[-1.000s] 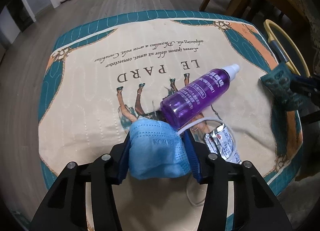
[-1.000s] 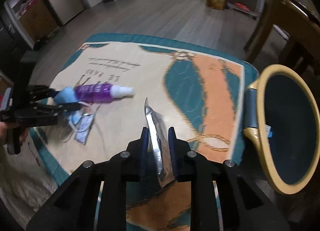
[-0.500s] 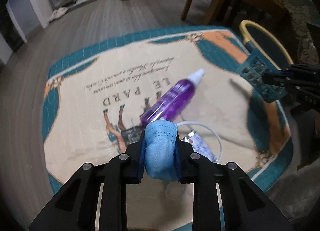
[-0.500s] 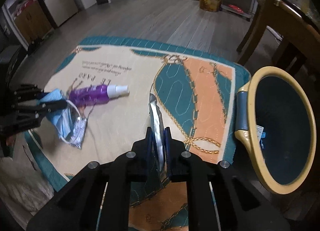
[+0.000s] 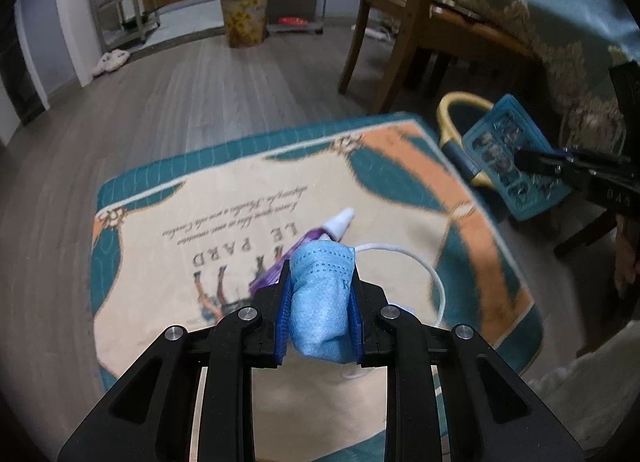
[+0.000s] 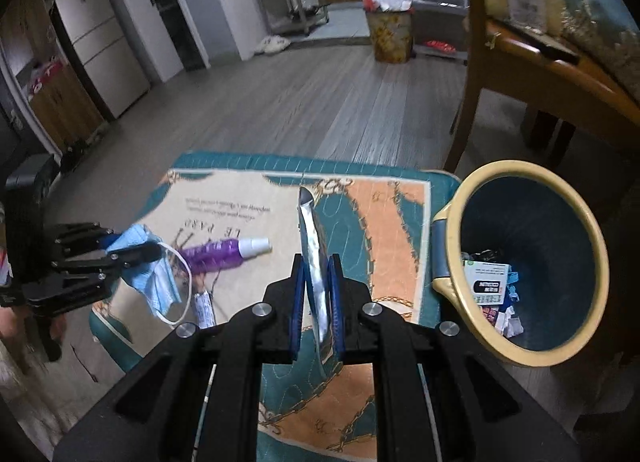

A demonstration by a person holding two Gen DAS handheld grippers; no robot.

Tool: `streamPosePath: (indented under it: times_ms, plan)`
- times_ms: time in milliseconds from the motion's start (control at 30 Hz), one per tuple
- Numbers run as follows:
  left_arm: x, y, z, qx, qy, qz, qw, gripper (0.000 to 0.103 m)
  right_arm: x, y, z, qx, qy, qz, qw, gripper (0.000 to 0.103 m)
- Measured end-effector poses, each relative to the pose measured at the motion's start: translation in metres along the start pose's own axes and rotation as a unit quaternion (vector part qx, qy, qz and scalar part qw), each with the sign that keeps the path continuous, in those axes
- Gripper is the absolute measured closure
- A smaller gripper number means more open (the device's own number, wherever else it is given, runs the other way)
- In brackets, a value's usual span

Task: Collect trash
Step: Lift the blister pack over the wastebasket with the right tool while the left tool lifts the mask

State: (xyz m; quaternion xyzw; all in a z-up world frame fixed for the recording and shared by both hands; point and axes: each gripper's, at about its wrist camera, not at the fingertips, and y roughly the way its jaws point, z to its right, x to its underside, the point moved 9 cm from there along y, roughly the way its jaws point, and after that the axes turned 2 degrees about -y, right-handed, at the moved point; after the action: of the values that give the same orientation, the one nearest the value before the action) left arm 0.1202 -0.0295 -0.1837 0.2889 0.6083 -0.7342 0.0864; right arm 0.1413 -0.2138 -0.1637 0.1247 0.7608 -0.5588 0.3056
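Observation:
My left gripper [image 5: 320,274] is shut on a crumpled blue face mask [image 5: 322,294], held above the rug with its white ear loop hanging down. In the right wrist view the mask [image 6: 148,274] dangles from the left gripper [image 6: 148,250] at the left. My right gripper [image 6: 316,266] is shut on a flat silver foil wrapper [image 6: 312,246], which stands edge-on between the pads. From the left wrist view the wrapper [image 5: 512,158] shows its teal printed face. A purple spray bottle [image 6: 216,256] and a small foil packet [image 6: 204,306] lie on the rug. A yellow-rimmed blue bin [image 6: 452,222] stands to the right.
The patterned rug [image 5: 240,202] lies on a grey wood floor. A wooden chair [image 6: 472,82] and a cloth-covered table stand behind the bin. A full waste basket [image 6: 390,38], metal shelves and a fridge [image 6: 104,50] are farther off. The bin holds paper scraps.
The left jaws closed tight on the mask. Both grippers rose off the rug, one with the mask and one with the wrapper, and both views tilted up toward the room.

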Motion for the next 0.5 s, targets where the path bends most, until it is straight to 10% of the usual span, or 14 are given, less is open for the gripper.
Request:
streamPosePath:
  times_ms: [500]
  plan:
    - [-0.016, -0.033, 0.02, 0.022, 0.001, 0.041, 0.9989, 0.078, -0.025, -0.054, 0.022, -0.029, 0.066, 0.07, 0.995, 0.092]
